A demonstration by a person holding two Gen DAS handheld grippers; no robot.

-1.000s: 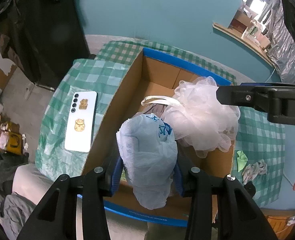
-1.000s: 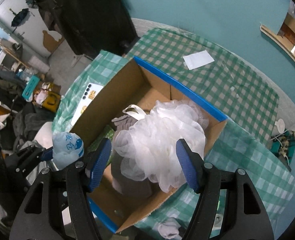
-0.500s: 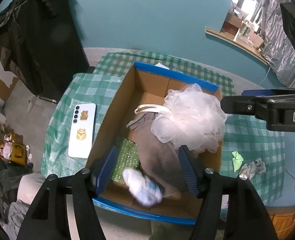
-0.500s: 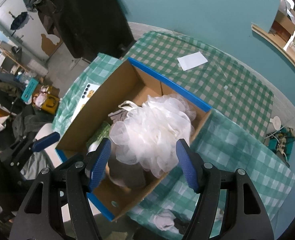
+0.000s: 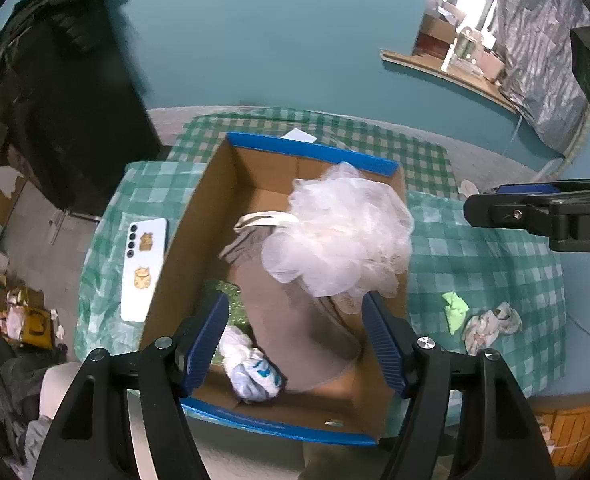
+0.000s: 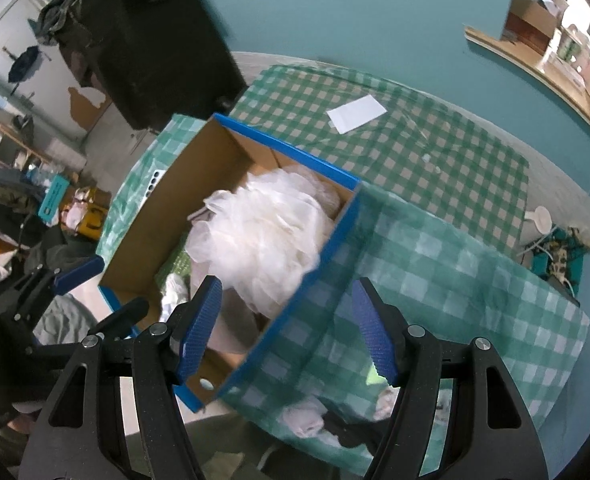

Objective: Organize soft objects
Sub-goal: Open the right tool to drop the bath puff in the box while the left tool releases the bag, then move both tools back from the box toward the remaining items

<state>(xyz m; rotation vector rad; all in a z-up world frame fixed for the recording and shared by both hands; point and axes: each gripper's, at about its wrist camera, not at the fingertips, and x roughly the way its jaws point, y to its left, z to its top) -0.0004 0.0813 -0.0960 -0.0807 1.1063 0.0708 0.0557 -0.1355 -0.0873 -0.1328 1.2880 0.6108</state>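
A cardboard box with blue edges (image 5: 215, 204) (image 6: 155, 216) stands on the green checked tablecloth. Inside lie a white mesh bath puff (image 5: 335, 240) (image 6: 259, 232), a grey-brown cloth (image 5: 295, 320), green bubble wrap (image 5: 231, 304) and a crumpled white bag with blue print (image 5: 251, 372). My left gripper (image 5: 295, 344) is open and empty above the box's near end. My right gripper (image 6: 287, 332) is open and empty above the box's right wall. A light green scrap (image 5: 455, 308) and a crumpled white cloth (image 5: 491, 324) (image 6: 303, 420) lie on the table right of the box.
A white phone (image 5: 143, 268) lies left of the box. A white paper sheet (image 6: 357, 114) lies on the far side of the table. A dark cabinet (image 5: 55, 100) stands at the back left. Clutter lies on the floor at the left.
My left gripper opened and dropped the white bag into the box's near end, then rose. My right gripper shifted right and back from over the puff.
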